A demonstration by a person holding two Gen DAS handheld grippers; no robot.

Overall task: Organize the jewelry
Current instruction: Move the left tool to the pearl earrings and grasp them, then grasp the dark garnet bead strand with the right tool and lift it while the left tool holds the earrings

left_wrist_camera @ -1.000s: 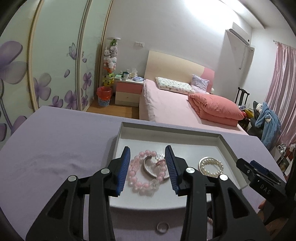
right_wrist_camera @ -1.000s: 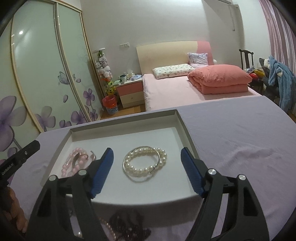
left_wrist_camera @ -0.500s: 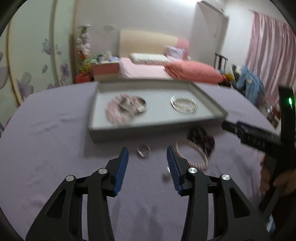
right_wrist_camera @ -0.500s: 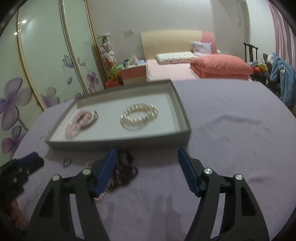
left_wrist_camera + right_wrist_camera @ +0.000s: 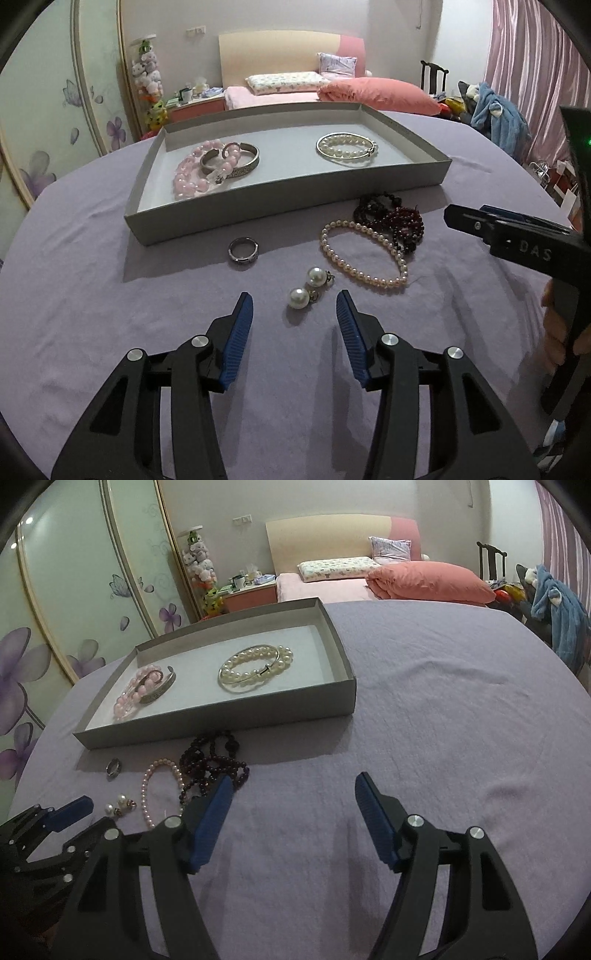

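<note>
- Only the left wrist view shows the pair of white pearl earrings [image 5: 308, 288] up close, on the purple cloth [image 5: 92, 295] just ahead of the left gripper [image 5: 294, 312]
- Left gripper's jaws, just narrowing a little, stand apart and empty; right gripper [image 5: 293, 792] gapes wider over bare cloth, holding nothing
- Its side reads "DAS"
- Grey shallow cardboard tray [image 5: 288, 201] lies farther off, with bracelets inside
</note>
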